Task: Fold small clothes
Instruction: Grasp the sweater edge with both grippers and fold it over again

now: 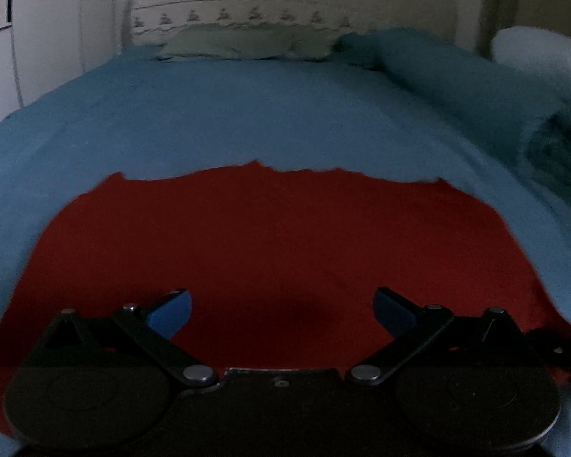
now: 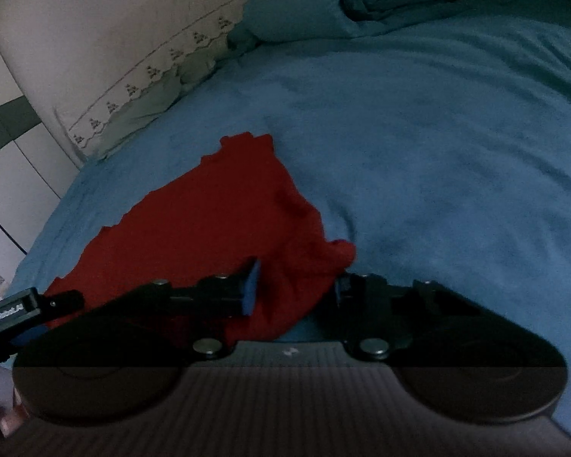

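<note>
A small red garment (image 1: 270,251) lies spread flat on the blue bed cover (image 1: 247,114). My left gripper (image 1: 281,312) is wide open just above the garment's near part, holding nothing. In the right wrist view the same red garment (image 2: 217,213) lies to the left, with its right corner bunched up between my right gripper's (image 2: 295,289) fingers. The right jaws stand partly open around that cloth, with a gap still showing. The left gripper's body (image 2: 19,308) shows at the left edge of the right wrist view.
A pale green pillow (image 1: 243,43) lies at the head of the bed against a white embroidered headboard cloth (image 1: 247,15). A rolled dark teal blanket (image 1: 456,76) lies along the right side. White cupboards (image 1: 38,38) stand to the left.
</note>
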Action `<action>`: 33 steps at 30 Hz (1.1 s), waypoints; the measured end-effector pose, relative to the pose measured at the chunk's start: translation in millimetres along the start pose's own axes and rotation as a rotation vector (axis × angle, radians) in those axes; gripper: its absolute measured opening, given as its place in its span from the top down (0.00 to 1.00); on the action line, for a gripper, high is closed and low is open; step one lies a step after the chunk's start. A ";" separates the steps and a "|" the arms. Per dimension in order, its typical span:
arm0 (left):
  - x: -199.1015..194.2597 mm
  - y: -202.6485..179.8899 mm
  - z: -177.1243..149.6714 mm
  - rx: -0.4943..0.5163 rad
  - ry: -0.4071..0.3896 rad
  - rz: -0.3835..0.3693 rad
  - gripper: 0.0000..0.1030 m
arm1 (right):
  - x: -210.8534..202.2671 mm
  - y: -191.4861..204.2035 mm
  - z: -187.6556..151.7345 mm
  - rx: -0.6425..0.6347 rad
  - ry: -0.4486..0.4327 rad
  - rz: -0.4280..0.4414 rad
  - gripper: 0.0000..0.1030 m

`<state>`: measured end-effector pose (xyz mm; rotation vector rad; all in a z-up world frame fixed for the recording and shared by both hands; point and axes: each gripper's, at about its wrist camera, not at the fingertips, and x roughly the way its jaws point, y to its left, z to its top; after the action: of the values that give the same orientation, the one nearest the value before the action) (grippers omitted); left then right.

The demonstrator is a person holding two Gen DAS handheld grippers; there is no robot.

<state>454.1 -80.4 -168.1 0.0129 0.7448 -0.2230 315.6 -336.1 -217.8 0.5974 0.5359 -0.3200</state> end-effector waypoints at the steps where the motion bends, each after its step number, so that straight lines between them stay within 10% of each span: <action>1: 3.6 2.8 0.2 -0.001 0.008 0.016 0.00 | 0.9 0.7 0.6 -0.005 0.002 0.002 0.63; 13: 20.5 31.4 5.1 -0.006 0.101 0.013 0.00 | -9.6 41.1 19.7 -0.091 0.004 -0.032 0.77; 20: -33.5 105.5 4.0 -0.031 0.085 0.013 0.00 | -32.1 182.1 35.2 -0.318 -0.068 0.185 0.77; 27: -81.1 171.6 -42.6 -0.042 0.073 0.116 0.00 | -11.8 325.6 -72.8 -0.779 0.127 0.576 0.78; 33: -90.8 203.7 -60.5 -0.022 0.136 0.134 0.00 | 30.3 335.5 -143.3 -0.862 0.258 0.546 0.75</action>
<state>390.7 141.8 -165.2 0.0575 0.8785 -0.0866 430.6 9.9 -185.4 -0.0747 0.6691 0.5051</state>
